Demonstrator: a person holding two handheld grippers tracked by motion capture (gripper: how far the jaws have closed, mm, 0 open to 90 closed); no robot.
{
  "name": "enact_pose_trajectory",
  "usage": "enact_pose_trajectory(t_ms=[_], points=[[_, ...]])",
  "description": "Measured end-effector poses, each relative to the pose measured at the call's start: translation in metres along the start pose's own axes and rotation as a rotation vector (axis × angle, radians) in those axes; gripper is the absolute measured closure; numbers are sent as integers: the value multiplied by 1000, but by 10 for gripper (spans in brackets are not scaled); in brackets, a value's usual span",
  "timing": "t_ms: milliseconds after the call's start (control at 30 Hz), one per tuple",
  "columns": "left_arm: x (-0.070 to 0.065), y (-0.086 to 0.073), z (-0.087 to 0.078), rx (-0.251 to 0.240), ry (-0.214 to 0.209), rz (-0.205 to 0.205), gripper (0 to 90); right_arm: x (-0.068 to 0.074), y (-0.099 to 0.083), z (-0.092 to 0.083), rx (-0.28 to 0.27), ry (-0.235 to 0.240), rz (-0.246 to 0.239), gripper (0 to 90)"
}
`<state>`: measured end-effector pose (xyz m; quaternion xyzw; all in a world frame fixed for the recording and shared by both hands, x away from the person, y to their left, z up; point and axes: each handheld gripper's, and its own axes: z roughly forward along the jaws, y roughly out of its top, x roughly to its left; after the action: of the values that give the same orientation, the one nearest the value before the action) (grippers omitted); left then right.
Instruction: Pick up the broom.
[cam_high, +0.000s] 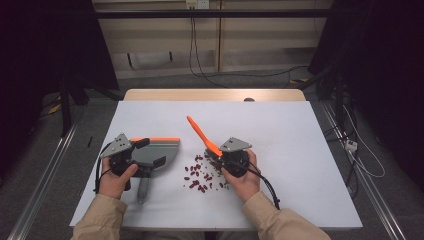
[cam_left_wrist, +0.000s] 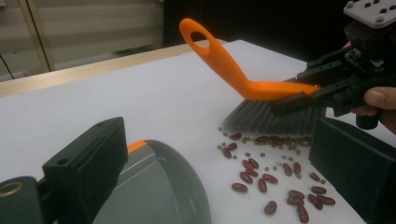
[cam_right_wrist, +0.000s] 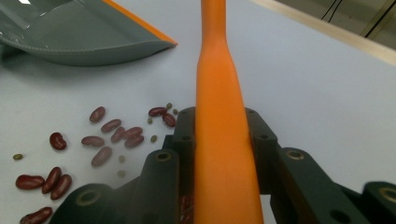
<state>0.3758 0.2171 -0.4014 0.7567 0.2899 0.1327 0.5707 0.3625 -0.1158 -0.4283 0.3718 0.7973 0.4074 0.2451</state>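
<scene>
brush (cam_high: 202, 135) light, stiff handle, soft bristles; clamped in right claw (cam_high: 226, 156) | beans (cam_high: 200, 177) small, rolling, at 3 o'clock of pan (cam_high: 155, 152) | left claw (cam_high: 131, 154) gripped pan, on bench (cam_high: 280, 150)

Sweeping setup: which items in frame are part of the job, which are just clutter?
In use:
- brush, clamped in right gripper
- dustpan, at left gripper
- beans, loose on table

Lying about:
- cables on the floor behind
- white plug, right of table
</scene>
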Motion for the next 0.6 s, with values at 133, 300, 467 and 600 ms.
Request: enact_pose_trajectory(t_ms=[133,300,467,600], points=[[1,0,-1,0,1,-1,45,-7,6,-8,-41,-10,28,707],[1,0,-3,-7,4,-3,45,-20,2,-20,-64,-47,61,707],[0,0,-3,-10,4,-7,45,-31,-14,-35,-41,-97,79,707],[-1,0,-2,-6,3,-6,45,-37,-28,-49,-28,-147,89,707]])
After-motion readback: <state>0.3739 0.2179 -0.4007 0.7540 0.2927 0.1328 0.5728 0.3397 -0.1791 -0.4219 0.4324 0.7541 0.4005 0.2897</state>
